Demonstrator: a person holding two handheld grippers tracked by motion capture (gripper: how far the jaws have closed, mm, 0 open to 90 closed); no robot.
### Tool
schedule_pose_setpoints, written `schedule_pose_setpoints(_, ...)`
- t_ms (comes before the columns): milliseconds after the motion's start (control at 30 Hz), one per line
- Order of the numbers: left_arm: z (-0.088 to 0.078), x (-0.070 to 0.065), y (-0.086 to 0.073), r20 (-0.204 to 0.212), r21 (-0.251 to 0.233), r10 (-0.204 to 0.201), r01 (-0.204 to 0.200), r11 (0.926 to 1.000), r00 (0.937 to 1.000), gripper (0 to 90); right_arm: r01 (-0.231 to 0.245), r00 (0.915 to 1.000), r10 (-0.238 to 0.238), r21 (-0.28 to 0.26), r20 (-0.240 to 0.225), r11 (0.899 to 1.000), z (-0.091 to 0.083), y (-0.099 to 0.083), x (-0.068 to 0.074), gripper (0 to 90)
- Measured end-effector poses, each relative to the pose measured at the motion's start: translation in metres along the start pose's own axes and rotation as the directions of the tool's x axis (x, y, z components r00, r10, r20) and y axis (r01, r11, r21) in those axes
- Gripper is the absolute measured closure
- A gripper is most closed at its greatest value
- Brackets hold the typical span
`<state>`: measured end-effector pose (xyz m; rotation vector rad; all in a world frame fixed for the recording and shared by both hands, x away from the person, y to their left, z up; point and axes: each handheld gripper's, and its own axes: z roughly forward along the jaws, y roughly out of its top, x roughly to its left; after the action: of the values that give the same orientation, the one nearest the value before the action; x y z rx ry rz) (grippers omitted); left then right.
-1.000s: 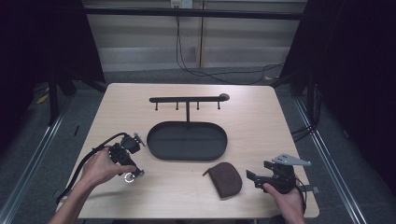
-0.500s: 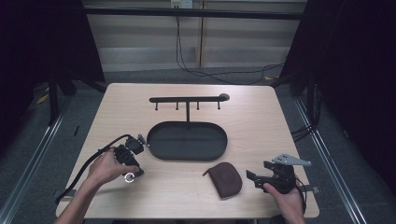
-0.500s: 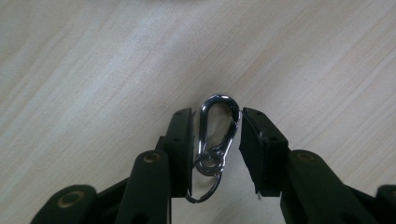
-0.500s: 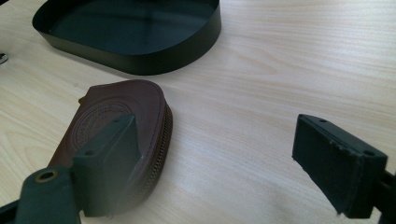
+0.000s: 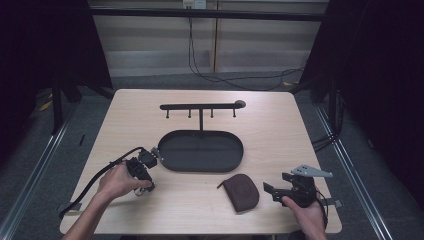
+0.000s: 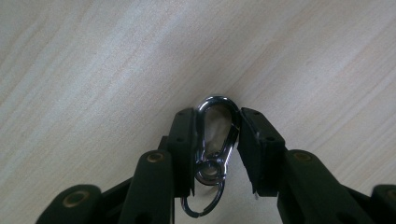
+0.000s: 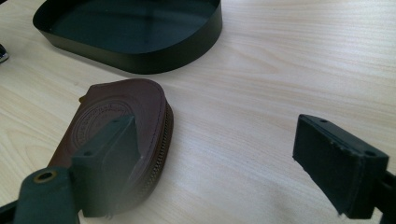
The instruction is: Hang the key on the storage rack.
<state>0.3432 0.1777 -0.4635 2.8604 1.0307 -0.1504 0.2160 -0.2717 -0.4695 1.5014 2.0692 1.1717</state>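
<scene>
A small silver carabiner (image 6: pixel 215 135) with a key ring (image 6: pixel 205 207) lies on the pale wooden table (image 5: pixel 280 135). My left gripper (image 6: pixel 215 122) points down at it and is shut on it, both pads against its sides; the jaws have just been closing around it. From above, the left gripper (image 5: pixel 141 182) sits at the front left, beside the dark oval tray (image 5: pixel 236 159). A brown leather zip pouch (image 5: pixel 241 191) lies at the front centre. My right gripper (image 5: pixel 270 190) rests just right of the pouch (image 7: pixel 116 112), open (image 7: pixel 217 140) and holding nothing.
A black hook rack (image 5: pixel 200 106) with several pegs stands behind the tray (image 7: pixel 154 63). The left gripper's cable (image 5: pixel 95 182) trails off the front left edge. Dark floor and rails surround the table.
The left hand has shifted slightly right and its gripper has come down over the carabiner, which now sits hidden under it in the high view. The right hand has not moved.
</scene>
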Motion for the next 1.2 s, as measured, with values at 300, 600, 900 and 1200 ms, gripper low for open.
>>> schedule_pose_setpoints(300,0.001,-0.005,0.001,-0.043,0.004,-0.015,0.015,0.9999,0.9990,67.1,0.006,1.0000,-0.006,0.003,-0.001,1.000,0.000,0.000,0.000,13.8)
schedule_pose_setpoints(600,0.001,-0.001,0.001,-0.019,0.022,-0.045,0.045,0.9987,0.9988,68.1,0.003,1.0000,-0.003,0.010,0.001,1.000,0.001,0.000,0.000,13.8)
schedule_pose_setpoints(900,-0.003,0.001,0.001,0.007,0.027,-0.055,0.054,0.9981,0.9985,68.2,0.002,1.0000,-0.002,0.016,0.005,1.000,0.001,0.000,0.000,13.8)
schedule_pose_setpoints(1200,-0.017,0.007,-0.005,0.024,-0.015,-0.086,0.087,0.9961,0.9960,68.1,0.000,1.0000,0.000,0.016,0.007,1.000,0.002,0.000,0.000,13.8)
